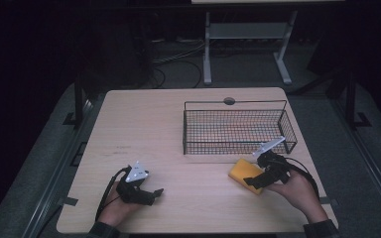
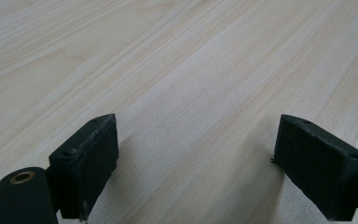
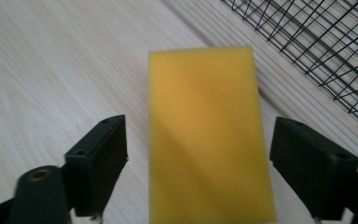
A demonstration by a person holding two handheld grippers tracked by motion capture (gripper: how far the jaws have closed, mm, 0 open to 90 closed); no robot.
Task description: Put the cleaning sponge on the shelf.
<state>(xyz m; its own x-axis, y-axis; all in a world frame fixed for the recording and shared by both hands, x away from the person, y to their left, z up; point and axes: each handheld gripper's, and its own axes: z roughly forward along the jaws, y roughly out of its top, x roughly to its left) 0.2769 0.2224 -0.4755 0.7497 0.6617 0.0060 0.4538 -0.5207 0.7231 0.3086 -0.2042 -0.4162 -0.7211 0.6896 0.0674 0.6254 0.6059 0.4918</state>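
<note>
Sponge (image 3: 209,135), yellow and flat, lies on the surface (image 1: 178,129) just in front of the wire basket (image 1: 238,130), between the wide-set jaws of the right tongs (image 1: 258,181), which do not press on it. This looks like the approach to a grasp; next, the jaws must close on its long sides. Left tongs (image 2: 196,163) rest wide, holding nothing.

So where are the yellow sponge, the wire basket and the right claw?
yellow sponge (image 3: 207,135): right gripper view, middle of its top face.
wire basket (image 1: 234,102): high view, far rim.
right claw (image 3: 198,175): right gripper view, midway between its open jaws, over the sponge.
</note>
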